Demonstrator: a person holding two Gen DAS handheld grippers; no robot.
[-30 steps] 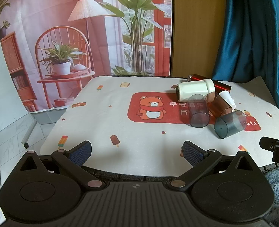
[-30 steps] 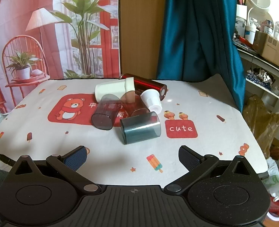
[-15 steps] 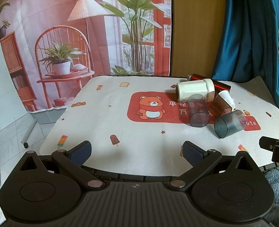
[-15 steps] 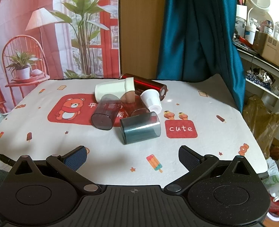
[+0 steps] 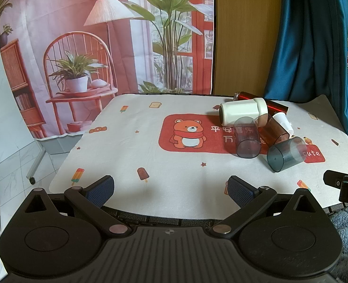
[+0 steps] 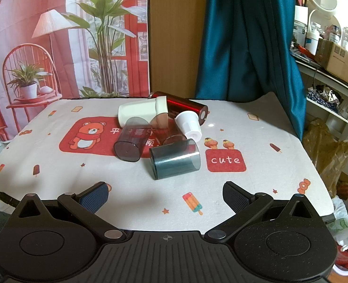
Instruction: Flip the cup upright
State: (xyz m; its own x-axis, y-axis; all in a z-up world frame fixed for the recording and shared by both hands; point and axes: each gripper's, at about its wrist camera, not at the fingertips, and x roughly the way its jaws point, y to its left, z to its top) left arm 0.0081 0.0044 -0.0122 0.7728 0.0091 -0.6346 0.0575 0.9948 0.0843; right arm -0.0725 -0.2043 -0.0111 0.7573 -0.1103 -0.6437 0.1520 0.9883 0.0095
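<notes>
Right wrist view — teal cup (image 6: 175, 158) lies ahead of right gripper (image 6: 165, 194).

- The translucent brown tumbler (image 6: 171, 139) lies mostly behind the blue-grey translucent cup (image 6: 175, 158) and the small white ribbed cup (image 6: 189, 127); only its rim and part of its wall show.
- The glossy red metal cylinder (image 6: 185, 106) is partly hidden by the cream-white lidded jar (image 6: 142, 113), near the table's far edge.
- The red bear print on the tablecloth (image 5: 185, 133) has characters covered by the smoky purple translucent cup (image 5: 247, 136).
- A black device (image 5: 343, 184) at the table's right edge is cut off by the picture's border; what it is cannot be told.
- Items on the cluttered shelf (image 6: 327, 44) are too small to identify.
</notes>
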